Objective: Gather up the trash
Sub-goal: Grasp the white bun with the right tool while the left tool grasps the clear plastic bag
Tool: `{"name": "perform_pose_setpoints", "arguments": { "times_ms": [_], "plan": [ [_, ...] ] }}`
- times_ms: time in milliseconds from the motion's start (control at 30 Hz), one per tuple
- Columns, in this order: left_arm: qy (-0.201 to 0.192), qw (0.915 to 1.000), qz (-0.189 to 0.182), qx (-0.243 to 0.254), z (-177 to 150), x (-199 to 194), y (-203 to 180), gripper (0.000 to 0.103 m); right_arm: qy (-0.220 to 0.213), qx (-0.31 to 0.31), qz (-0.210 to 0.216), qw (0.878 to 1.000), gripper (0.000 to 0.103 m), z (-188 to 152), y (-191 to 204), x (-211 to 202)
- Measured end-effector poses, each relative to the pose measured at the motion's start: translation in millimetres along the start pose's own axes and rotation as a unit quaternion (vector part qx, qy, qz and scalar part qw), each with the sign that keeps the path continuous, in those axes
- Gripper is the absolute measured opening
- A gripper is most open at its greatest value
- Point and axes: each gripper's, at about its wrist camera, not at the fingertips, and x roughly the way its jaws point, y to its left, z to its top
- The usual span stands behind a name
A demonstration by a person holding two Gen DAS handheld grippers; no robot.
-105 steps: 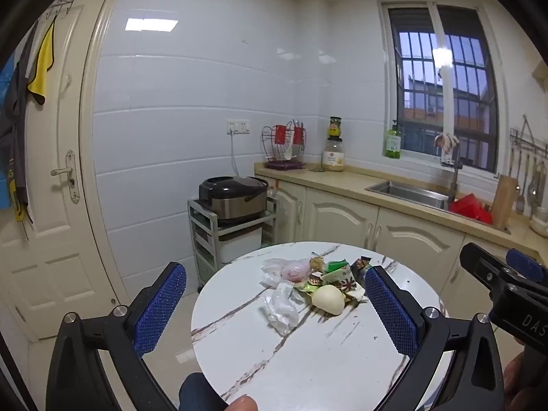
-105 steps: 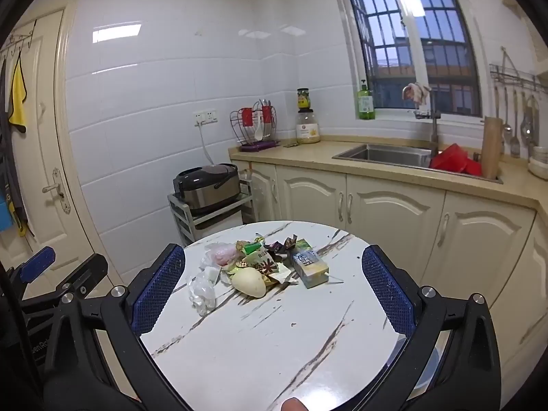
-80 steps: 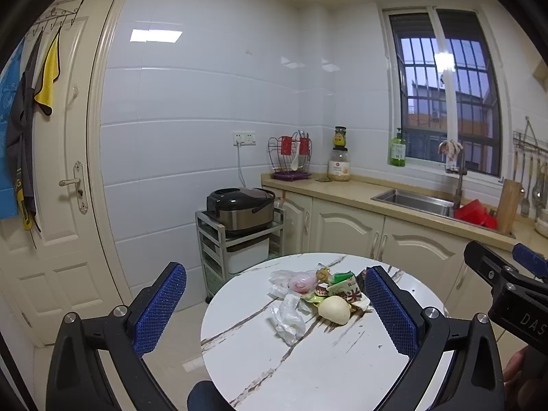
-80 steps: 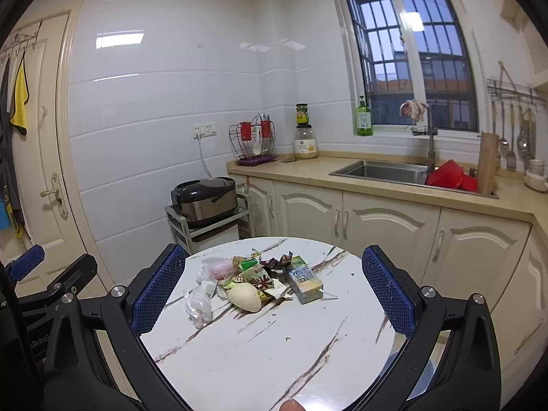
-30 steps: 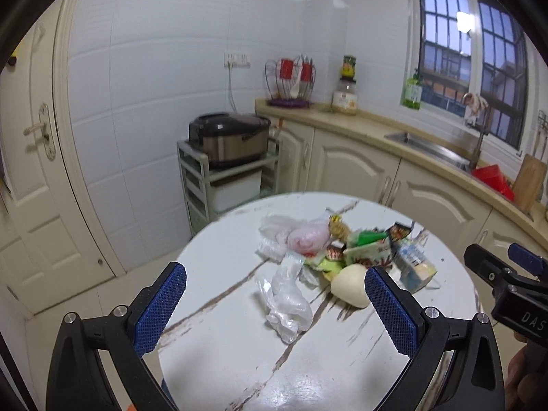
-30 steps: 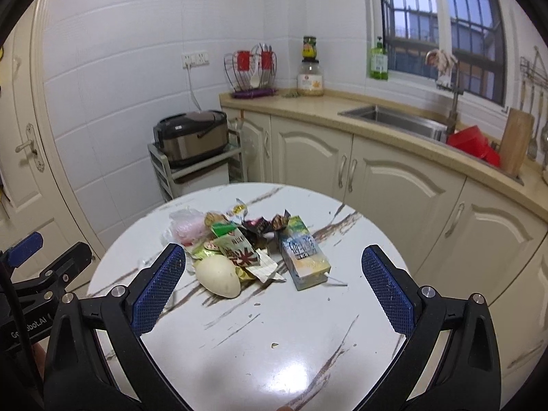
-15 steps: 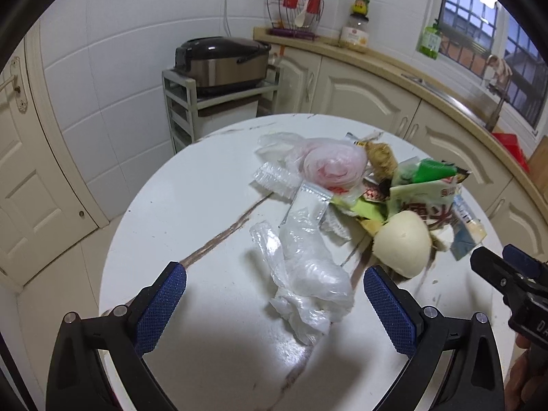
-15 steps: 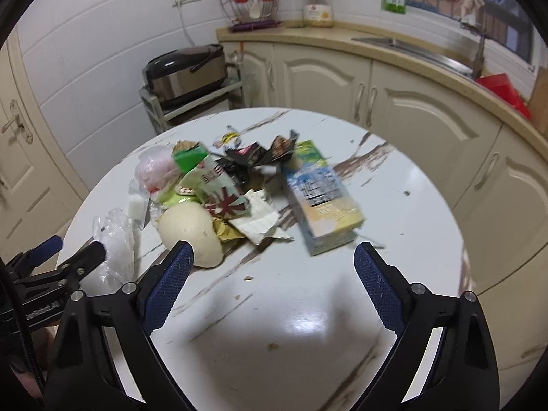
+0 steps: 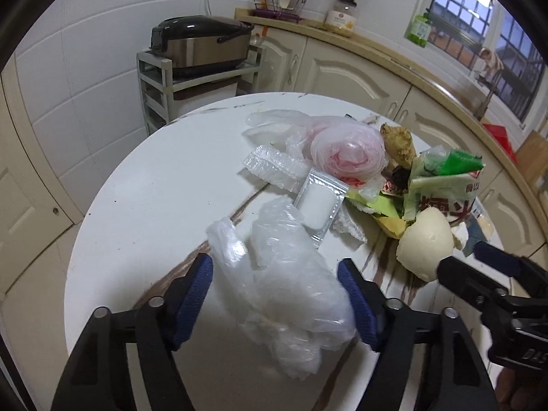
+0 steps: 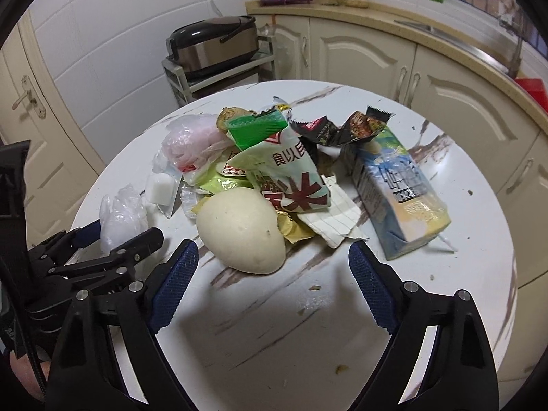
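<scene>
A pile of trash lies on the round white marble table [image 9: 144,185]. In the left wrist view my left gripper [image 9: 274,291] hangs low over a crumpled clear plastic bag [image 9: 287,274]. The bag lies between its blue pads while the jaws are closing; I see no firm squeeze. In the right wrist view my right gripper [image 10: 274,274] is just in front of a pale round bun [image 10: 239,233], its jaws wide and closing slightly, with nothing gripped. The left gripper [image 10: 113,250] shows at that view's left edge by the clear bag [image 10: 120,219].
The pile also holds a pink bag [image 9: 346,150], bubble wrap [image 9: 274,164], a white sachet [image 9: 318,205], a green-and-white snack bag [image 10: 291,178], dark wrappers [image 10: 339,126] and a milk carton [image 10: 400,191]. A rice cooker [image 9: 198,44] on a rack and cream cabinets [image 10: 359,54] stand behind.
Both grippers have dropped and tilted down toward the pile. The left jaws have narrowed around the clear plastic bag. The right jaws have narrowed a little near the bun.
</scene>
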Motion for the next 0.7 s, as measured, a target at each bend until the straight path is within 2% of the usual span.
{"name": "perform_pose_setpoints", "arguments": {
  "times_ms": [133,300,367,400,433,467,533,600,700],
  "plan": [
    [-0.002,1.0000,-0.002,0.003,-5,-2,14,0.049,0.008,0.000,0.010,1.000,0.087,3,6,13],
    [-0.005,0.9999,-0.010,-0.005,-14,-7,23,0.044,0.015,0.004,-0.001,1.000,0.083,6,16,31],
    [-0.006,0.9999,-0.009,-0.006,-18,-11,21,0.044,0.010,0.001,-0.012,1.000,0.076,6,17,33],
    [-0.006,0.9999,-0.009,-0.007,-20,-13,21,0.044,0.007,-0.001,-0.016,1.000,0.065,5,17,33],
    [-0.006,0.9999,-0.008,-0.008,-19,-14,16,0.044,0.005,-0.002,-0.020,1.000,0.050,5,17,32],
    [-0.005,0.9999,-0.006,-0.010,-21,-14,16,0.044,0.004,-0.003,-0.030,1.000,0.043,4,15,32],
    [-0.004,0.9999,-0.005,-0.011,-21,-15,12,0.044,0.009,-0.004,-0.026,1.000,0.037,2,11,32],
    [-0.002,0.9999,-0.004,-0.011,-24,-17,9,0.044,0.016,0.000,-0.021,1.000,0.037,-4,4,31],
    [0.000,0.9999,-0.005,-0.010,-24,-20,3,0.044,0.012,0.011,-0.008,1.000,0.050,-11,-3,25]
  ]
}}
